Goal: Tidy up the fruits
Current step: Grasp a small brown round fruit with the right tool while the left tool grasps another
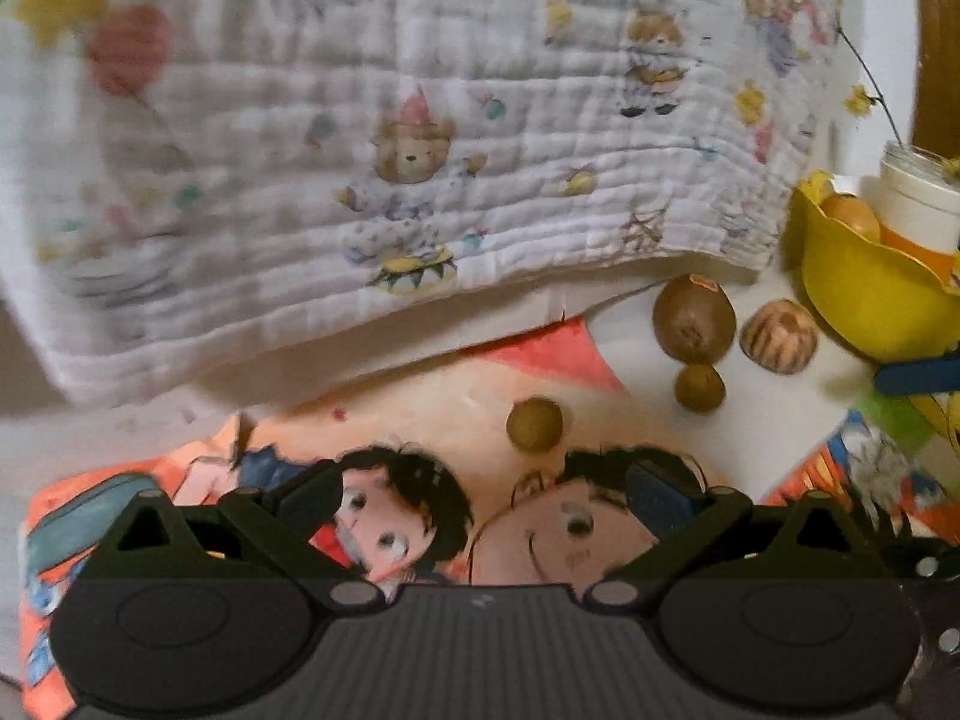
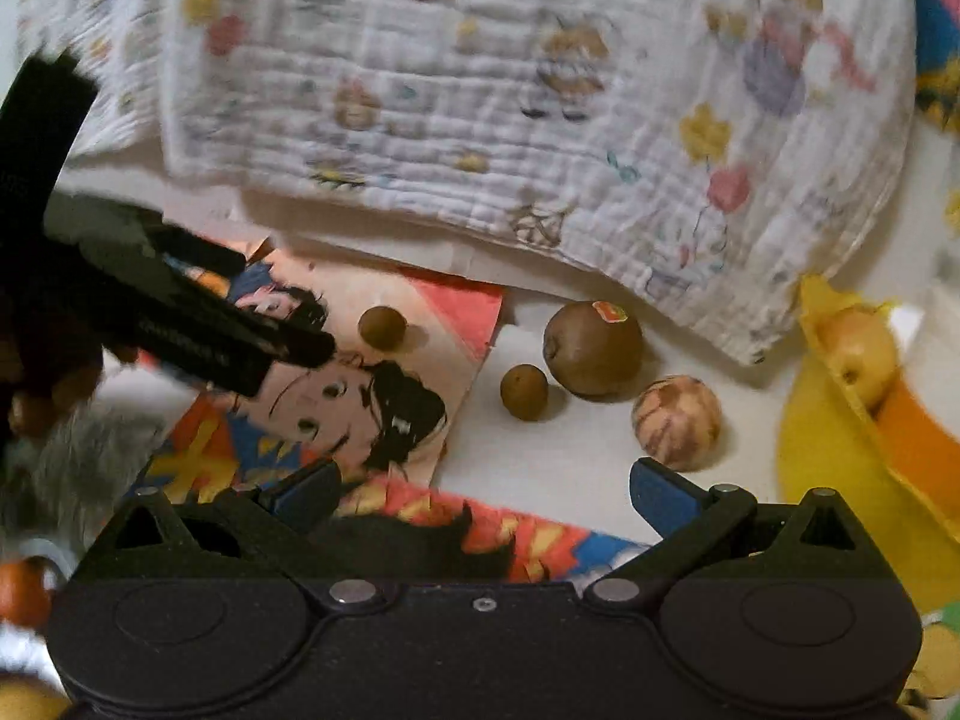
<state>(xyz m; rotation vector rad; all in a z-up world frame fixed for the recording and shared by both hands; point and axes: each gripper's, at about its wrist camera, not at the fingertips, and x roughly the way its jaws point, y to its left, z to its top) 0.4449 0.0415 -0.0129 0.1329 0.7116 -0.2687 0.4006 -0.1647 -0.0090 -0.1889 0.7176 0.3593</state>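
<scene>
Both claws are wide and hold nothing. Just ahead of the right claw [image 2: 483,495] sits a striped fruit [image 2: 677,422], then a small brown ball [image 2: 524,392] and a big brown fruit [image 2: 593,348] with a sticker. The left claw [image 1: 483,495] has another small ball [image 1: 534,423] right in front, on the picture book [image 1: 420,420]. These round fruits could roll off the white surface [image 2: 570,456] if a claw bumps them. The yellow bowl [image 2: 834,450] waits far right, and the hanging cloth [image 2: 480,90] could snag.

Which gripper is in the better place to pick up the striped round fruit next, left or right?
Probably the right gripper. It is open, and the striped fruit lies just ahead of its right finger. In the left wrist view the left gripper, also open, sees that fruit far off to the side.
</scene>
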